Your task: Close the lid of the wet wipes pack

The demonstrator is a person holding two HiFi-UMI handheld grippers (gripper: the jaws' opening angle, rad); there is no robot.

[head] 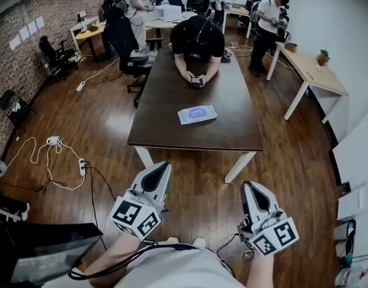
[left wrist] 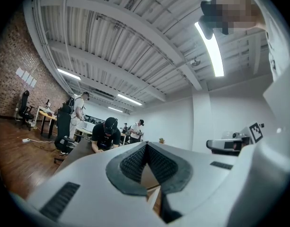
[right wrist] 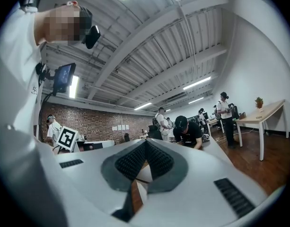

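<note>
The wet wipes pack (head: 197,114), white with a purple oval on top, lies flat near the front of a long dark table (head: 171,125). I cannot tell from here how its lid stands. Both grippers hang over the wooden floor, short of the table's near edge and pointing toward it. In the head view my left gripper (head: 163,167) and my right gripper (head: 248,186) each end in a closed point. In the left gripper view the left gripper (left wrist: 146,145) has its pads meeting, with nothing held. My right gripper (right wrist: 145,142) looks the same. The jaws hide the pack in both gripper views.
A person (head: 197,38) leans on the table's far end over a phone (head: 196,81). An office chair (head: 134,62) stands at the table's left. A light wooden desk (head: 313,71) is at the right. Cables and power strips (head: 51,144) lie on the floor at left.
</note>
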